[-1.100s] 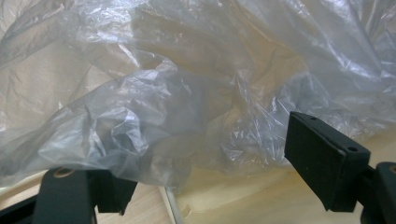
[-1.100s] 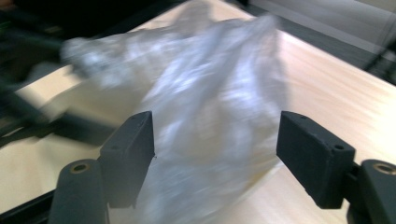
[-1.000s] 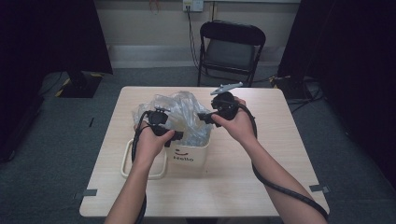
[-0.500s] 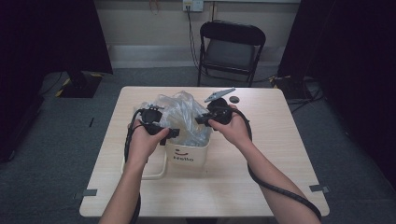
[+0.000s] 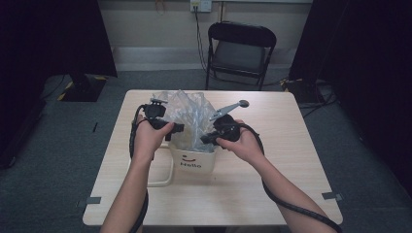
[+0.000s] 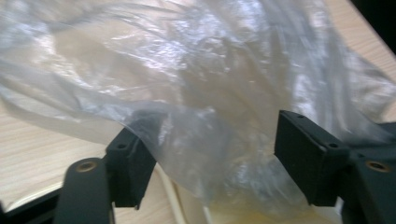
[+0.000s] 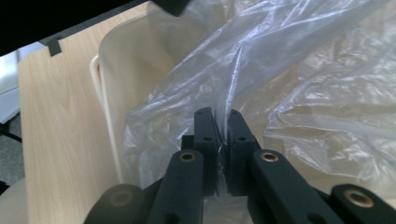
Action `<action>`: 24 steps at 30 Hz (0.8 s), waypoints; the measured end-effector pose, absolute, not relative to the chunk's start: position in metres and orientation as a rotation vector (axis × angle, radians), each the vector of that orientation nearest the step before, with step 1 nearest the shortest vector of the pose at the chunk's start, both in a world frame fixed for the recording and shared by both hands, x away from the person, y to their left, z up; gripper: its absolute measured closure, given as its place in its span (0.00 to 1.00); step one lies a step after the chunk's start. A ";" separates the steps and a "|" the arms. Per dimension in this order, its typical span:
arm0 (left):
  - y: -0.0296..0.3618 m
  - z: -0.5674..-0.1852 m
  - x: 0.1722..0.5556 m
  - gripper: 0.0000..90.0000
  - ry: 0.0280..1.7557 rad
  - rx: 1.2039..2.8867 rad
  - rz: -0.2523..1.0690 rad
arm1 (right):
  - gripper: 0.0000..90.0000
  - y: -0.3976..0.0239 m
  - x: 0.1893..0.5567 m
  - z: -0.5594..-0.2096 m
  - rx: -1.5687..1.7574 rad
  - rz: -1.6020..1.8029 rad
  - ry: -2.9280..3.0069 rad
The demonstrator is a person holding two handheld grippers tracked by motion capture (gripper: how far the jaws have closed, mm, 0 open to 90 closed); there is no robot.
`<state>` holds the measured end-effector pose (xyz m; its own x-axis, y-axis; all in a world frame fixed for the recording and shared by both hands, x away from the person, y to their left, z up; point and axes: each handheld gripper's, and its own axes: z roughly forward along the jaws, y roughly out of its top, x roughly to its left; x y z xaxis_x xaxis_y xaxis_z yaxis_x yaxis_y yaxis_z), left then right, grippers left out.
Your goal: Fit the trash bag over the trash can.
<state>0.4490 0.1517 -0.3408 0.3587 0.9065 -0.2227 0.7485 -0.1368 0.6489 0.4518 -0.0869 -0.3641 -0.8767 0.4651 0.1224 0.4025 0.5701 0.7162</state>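
From the high view, I had the cream bin (image 5: 194, 162) — the one printed "Hello" — standing near the middle of the counter (image 5: 291, 145), with the clear plastic bag (image 5: 187, 116) billowing up out of its mouth. My left gripper (image 5: 170, 128) sat at the bin's left rim and my right gripper (image 5: 208, 138) at its right rim, both against the bag. A folding chair (image 5: 240, 53) stood beyond the counter, behind the bin.

In the left gripper view, the fingers (image 6: 130, 161) stood wide apart with loose bag film (image 6: 201, 93) draped between them; they had just been closing a little, yet the pads did not press the film. The bin's cream rim showed faintly below the film.

In the right gripper view, the fingers (image 7: 205, 135) were pinched nearly together on a fold of the bag (image 7: 303, 93) — the film ran up from between the pads. The bin's inner wall (image 7: 135, 70) rose just to the left of that pinch.
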 end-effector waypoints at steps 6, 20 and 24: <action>0.147 -0.343 0.452 0.51 1.460 1.946 0.273 | 0.94 -0.080 0.452 -0.369 0.740 1.175 2.728; 0.135 -0.345 0.443 0.69 1.476 2.025 0.256 | 0.92 -0.083 0.450 -0.379 0.726 1.065 2.788; 0.129 -0.349 0.438 0.71 1.490 2.038 0.234 | 0.77 -0.095 0.445 -0.374 0.746 1.088 2.781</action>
